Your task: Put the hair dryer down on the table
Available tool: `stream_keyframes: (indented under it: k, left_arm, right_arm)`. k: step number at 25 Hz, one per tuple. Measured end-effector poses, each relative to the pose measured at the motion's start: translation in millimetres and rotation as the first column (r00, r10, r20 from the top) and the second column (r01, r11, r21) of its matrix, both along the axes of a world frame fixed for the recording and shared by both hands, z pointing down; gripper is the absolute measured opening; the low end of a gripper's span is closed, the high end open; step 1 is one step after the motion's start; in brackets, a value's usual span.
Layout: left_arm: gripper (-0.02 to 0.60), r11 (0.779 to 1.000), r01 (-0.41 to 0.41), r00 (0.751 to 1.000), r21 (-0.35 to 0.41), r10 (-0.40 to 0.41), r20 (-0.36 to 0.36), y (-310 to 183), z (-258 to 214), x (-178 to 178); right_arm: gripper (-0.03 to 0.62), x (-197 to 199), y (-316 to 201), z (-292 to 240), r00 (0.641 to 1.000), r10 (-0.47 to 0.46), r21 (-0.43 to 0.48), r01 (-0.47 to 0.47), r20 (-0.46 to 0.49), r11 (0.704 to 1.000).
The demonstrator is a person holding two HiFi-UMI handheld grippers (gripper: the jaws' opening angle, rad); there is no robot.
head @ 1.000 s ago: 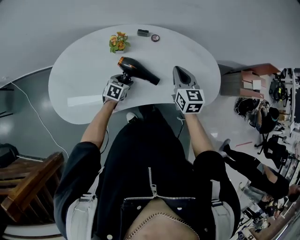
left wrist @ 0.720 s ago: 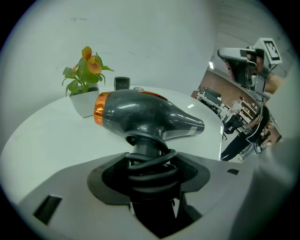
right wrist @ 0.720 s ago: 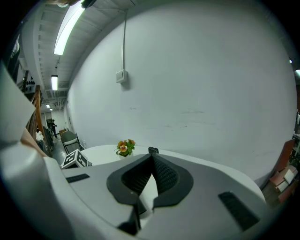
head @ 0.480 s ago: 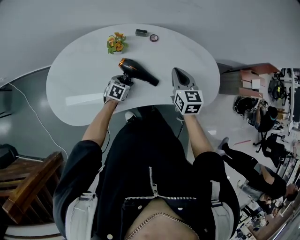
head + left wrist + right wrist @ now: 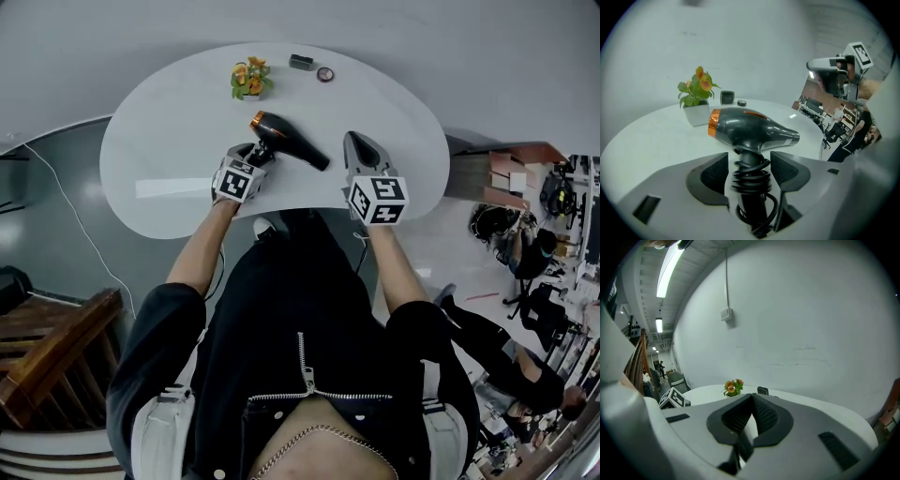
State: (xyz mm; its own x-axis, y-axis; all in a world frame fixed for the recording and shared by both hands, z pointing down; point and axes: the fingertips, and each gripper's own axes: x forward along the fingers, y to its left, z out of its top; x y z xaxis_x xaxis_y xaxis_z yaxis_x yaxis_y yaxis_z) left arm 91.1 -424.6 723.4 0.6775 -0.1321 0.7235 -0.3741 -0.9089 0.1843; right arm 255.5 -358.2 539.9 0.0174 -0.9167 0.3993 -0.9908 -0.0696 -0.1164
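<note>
A dark grey hair dryer with an orange rear ring is held over the white oval table. Its nozzle points right. My left gripper is shut on its handle. In the left gripper view the handle, wrapped in its black cord, stands upright between the two pads of the left gripper, with the dryer's body above them. My right gripper hovers over the table's near right part, apart from the dryer. In the right gripper view the right gripper has its pads touching, with nothing between them.
A small potted plant stands at the table's far side, with a little dark box and a small round item to its right. Cardboard boxes lie on the floor at the right. Wooden furniture stands at the lower left.
The head view has shifted a little. Both grippers and the dryer keep almost the same places over the table.
</note>
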Motion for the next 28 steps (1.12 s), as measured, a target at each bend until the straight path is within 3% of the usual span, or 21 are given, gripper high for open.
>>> stream_keyframes:
  k: [2,8,11,23,28]
  left_arm:
    - [0.282,0.999,0.032,0.998,0.02,-0.031,-0.047,-5,-16,-5]
    - [0.099,0.986,0.125,0.982,0.111,-0.107,-0.158,-23,-69,-33]
    - [0.047,0.972,0.176,0.967,0.153,-0.142,-0.21,-33,-97,-49]
    - [0.029,0.898,0.338,0.894,0.282,-0.213,-0.394,-52,-209,-111]
    - [0.028,0.86,0.407,0.853,0.309,-0.236,-0.466,-59,-247,-134]
  right_arm:
    - [0.006,-7,-4,1,1.0,-0.016,0.004,0.016,0.005,1.0]
    - [0.006,-32,-22,-1,0.997,-0.073,0.026,0.073,0.015,0.997]
    - [0.006,-43,-31,-5,0.996,-0.09,0.048,0.089,0.024,0.995]
    - [0.005,-93,-62,-38,0.983,-0.186,0.17,0.183,0.004,0.968]
    - [0.005,-108,-71,-50,0.975,-0.223,0.211,0.221,-0.018,0.952]
